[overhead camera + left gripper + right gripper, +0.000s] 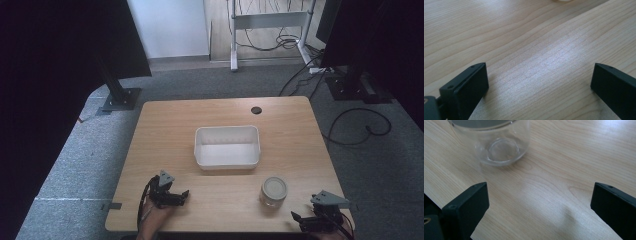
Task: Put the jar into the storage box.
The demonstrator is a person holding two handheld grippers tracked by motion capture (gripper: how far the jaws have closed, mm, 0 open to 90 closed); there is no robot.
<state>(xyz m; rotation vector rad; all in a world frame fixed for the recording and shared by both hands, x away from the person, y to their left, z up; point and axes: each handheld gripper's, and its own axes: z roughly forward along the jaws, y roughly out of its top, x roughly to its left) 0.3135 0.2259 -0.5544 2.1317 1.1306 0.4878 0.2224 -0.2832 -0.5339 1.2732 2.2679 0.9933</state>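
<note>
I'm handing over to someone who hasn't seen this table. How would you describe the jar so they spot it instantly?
On the wooden table, find the white rectangular bin at its centre. Nearer the person and slightly right of it stands a small clear glass jar, just ahead of the right gripper. It is the table's one round, see-through thing, and looks empty.

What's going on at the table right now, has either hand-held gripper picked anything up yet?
Nothing is held. A person rests both at the near edge of the wooden table. The left hand-held gripper sits open over bare wood, and the right hand-held gripper is open too, pointing toward a clear glass jar that stands upright just ahead of it. A white bin, apparently empty, sits mid-table beyond the jar.
</note>
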